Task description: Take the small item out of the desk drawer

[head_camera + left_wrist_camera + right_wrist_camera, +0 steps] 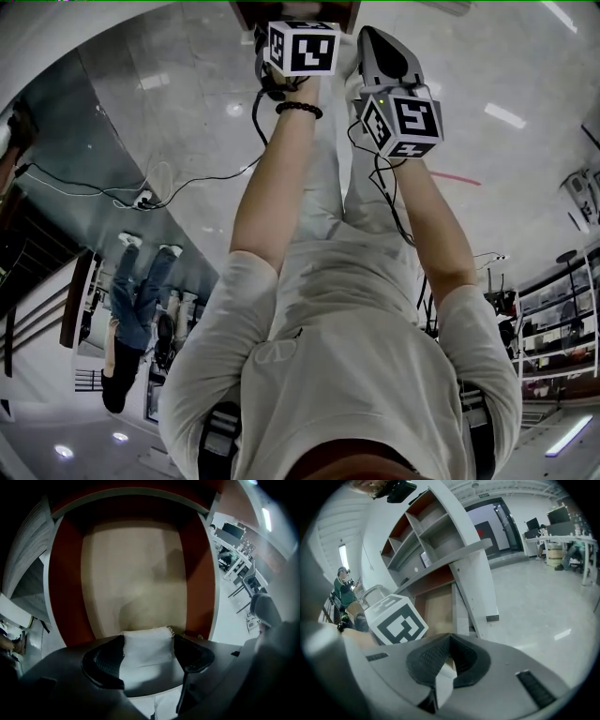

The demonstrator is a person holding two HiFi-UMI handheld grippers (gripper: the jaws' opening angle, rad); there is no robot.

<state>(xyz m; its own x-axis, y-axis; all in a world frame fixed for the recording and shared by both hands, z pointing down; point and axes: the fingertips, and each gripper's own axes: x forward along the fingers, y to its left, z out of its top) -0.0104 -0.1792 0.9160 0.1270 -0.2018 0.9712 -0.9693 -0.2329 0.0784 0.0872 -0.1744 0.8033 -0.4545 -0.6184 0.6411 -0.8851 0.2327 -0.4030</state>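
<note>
Evidently the left gripper clamps a white item, perhaps cloth, just above the drawer; right gripper pinched together, empty.

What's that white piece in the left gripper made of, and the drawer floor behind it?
The white piece: probably woven cloth or gauze, matte, frayed at one corner. The drawer floor: matte tan board, perhaps laminate or plywood; no grain visible.

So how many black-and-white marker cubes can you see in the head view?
2. One black-and-white marker cube rides the left gripper, top centre; the other rides the right gripper, just lower right. None seems hidden.
</note>
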